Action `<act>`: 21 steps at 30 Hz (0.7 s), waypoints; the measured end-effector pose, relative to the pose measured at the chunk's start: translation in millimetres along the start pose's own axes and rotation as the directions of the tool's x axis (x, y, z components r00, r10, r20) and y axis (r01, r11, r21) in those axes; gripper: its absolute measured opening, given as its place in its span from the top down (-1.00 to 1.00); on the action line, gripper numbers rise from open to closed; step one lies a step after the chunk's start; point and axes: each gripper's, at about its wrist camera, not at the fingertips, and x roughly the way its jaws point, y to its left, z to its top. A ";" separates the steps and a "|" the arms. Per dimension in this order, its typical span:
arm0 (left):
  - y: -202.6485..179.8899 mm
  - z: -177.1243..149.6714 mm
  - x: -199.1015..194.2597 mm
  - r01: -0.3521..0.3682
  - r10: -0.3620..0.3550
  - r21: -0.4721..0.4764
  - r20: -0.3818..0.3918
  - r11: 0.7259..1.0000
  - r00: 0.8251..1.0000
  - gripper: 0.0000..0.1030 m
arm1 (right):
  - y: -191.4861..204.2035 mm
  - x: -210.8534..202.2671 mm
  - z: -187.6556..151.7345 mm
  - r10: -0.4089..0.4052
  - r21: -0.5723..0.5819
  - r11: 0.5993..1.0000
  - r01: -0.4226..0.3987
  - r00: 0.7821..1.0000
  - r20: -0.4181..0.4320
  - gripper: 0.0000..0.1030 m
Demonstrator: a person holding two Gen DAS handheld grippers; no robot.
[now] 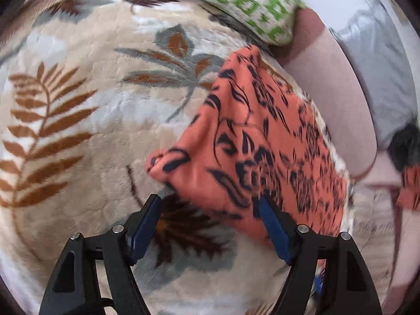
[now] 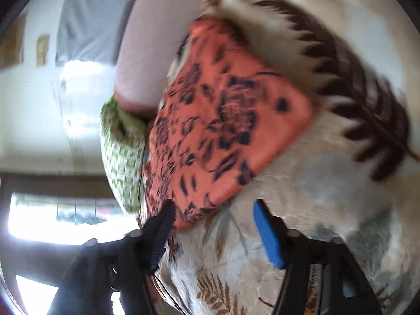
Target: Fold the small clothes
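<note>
An orange cloth with a black flower print (image 1: 252,141) lies folded on a beige leaf-patterned blanket (image 1: 86,120). My left gripper (image 1: 210,204) is open, its jaws spread at the cloth's near edge, holding nothing. In the right wrist view the same orange cloth (image 2: 223,120) lies on the blanket (image 2: 328,183). My right gripper (image 2: 214,210) is open at the cloth's near corner and holds nothing. Both views are blurred by motion.
A green-and-white patterned cloth (image 1: 252,5) lies at the blanket's far edge, also seen in the right wrist view (image 2: 120,155). A pinkish mattress edge (image 1: 328,84) borders the blanket. A bright window (image 2: 65,223) lies beyond.
</note>
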 end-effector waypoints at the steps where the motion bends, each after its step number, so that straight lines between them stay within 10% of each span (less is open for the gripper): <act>1: 0.6 3.4 4.6 0.016 -0.016 -0.035 0.007 0.999 1.000 -0.50 | -1.6 1.0 2.2 -0.007 0.003 1.000 0.007 1.000 0.014 -0.35; 10: 5.0 10.9 19.8 0.121 -0.106 -0.129 0.116 0.984 0.988 -0.50 | -7.3 23.5 42.7 0.032 0.042 0.998 -0.037 0.992 0.120 -0.34; 13: 7.8 6.4 17.9 0.140 -0.119 -0.136 0.152 0.981 0.981 0.02 | -4.9 31.9 49.0 0.039 0.018 0.999 -0.042 0.989 0.145 -0.29; 17: 11.5 5.3 16.3 0.137 -0.118 -0.122 0.152 0.983 0.981 0.30 | -1.5 35.5 49.1 -0.035 -0.036 0.999 0.040 0.990 0.140 0.51; 21: 18.8 3.4 15.0 0.146 -0.121 -0.168 0.148 0.975 0.982 0.14 | 5.7 34.4 45.8 -0.068 -0.079 0.994 0.081 0.985 0.161 0.59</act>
